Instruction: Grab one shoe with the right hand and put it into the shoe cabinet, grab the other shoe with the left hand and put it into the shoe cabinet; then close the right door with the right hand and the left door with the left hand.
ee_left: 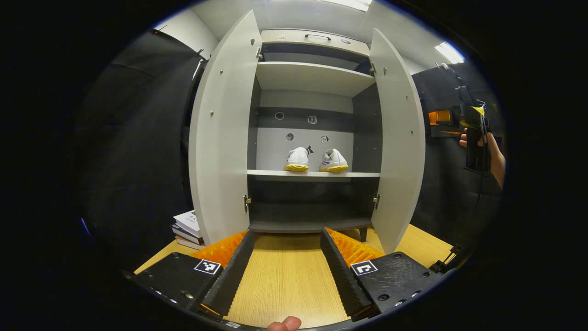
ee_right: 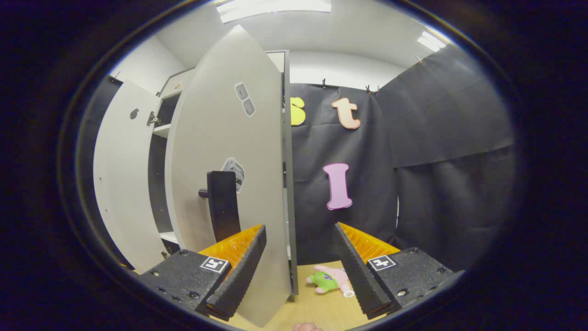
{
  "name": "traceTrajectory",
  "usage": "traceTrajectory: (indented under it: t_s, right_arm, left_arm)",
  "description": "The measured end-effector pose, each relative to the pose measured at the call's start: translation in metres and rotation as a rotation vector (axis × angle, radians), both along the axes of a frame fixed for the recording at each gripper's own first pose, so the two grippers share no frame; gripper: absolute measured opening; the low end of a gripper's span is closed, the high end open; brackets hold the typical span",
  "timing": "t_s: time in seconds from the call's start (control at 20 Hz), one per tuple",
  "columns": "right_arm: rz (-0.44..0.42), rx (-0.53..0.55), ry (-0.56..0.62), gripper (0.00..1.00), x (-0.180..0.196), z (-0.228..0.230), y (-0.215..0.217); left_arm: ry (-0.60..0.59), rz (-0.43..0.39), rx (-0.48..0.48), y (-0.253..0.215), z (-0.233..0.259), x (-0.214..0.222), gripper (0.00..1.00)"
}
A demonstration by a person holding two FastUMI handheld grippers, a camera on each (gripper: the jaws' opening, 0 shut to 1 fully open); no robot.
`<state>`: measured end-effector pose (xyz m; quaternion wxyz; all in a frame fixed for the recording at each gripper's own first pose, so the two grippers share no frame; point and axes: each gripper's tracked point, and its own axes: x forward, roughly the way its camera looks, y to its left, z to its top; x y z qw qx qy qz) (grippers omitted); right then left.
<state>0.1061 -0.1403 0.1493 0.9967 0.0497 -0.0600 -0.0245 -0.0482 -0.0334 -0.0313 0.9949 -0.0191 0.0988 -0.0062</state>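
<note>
The shoe cabinet (ee_left: pixel 312 138) stands on the wooden tabletop (ee_left: pixel 285 276) with both doors swung wide. In the left gripper view, the left door (ee_left: pixel 220 138) and the right door (ee_left: pixel 398 138) flank the open interior, and a shelf (ee_left: pixel 312 174) crosses it at mid height. On that shelf two white shoes with yellow soles sit side by side, heels toward the camera: the left shoe (ee_left: pixel 297 160) and the right shoe (ee_left: pixel 333 161), close together but not touching. In the right gripper view the right door (ee_right: pixel 229 184) is seen from its outer face, with its dark handle (ee_right: pixel 223 204) standing upright just above the near finger, and the left door (ee_right: pixel 121 184) shows beyond it. The left gripper (ee_left: pixel 287 264) hovers over the tabletop in front of the cabinet, its jaws released and spread wide with nothing between them. The right gripper (ee_right: pixel 298 262) has its jaws released too, and the edge of the right door sits in the gap between them; whether either finger touches the door cannot be told. In the left gripper view that gripper shows far off beside the right door, held by a hand (ee_left: pixel 482 142). A stack of books (ee_left: pixel 189 228) lies on the tabletop behind the left door, and a small plush toy (ee_right: pixel 330 279) lies on the tabletop beyond the right door.
</note>
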Motion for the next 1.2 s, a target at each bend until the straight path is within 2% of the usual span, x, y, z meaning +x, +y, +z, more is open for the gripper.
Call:
traceTrajectory:
  t_s: [0.4, 0.55, 0.85, 1.0, 1.2]
  right_arm:
    - [0.151, -0.007, -0.017, 0.96, 0.029, 0.003, 0.089]
    - [0.152, -0.014, -0.017, 0.96, 0.05, 0.006, 0.11]
    - [0.152, -0.006, -0.026, 0.96, 0.062, 0.014, 0.119]
    - [0.134, -0.03, -0.043, 0.97, 0.047, 0.013, 0.114]
    - [0.128, -0.078, -0.068, 0.97, 0.007, -0.001, 0.112]
  left_arm:
    - [0.021, 0.059, 0.002, 0.028, -0.008, 0.001, 0.87]
    - [0.026, 0.09, -0.001, 0.041, -0.009, -0.001, 0.87]
    - [0.046, 0.145, -0.021, 0.061, -0.018, -0.003, 0.87]
    - [0.05, 0.179, -0.024, 0.072, -0.022, -0.006, 0.87]
    - [0.063, 0.238, -0.011, 0.096, -0.028, -0.017, 0.87]
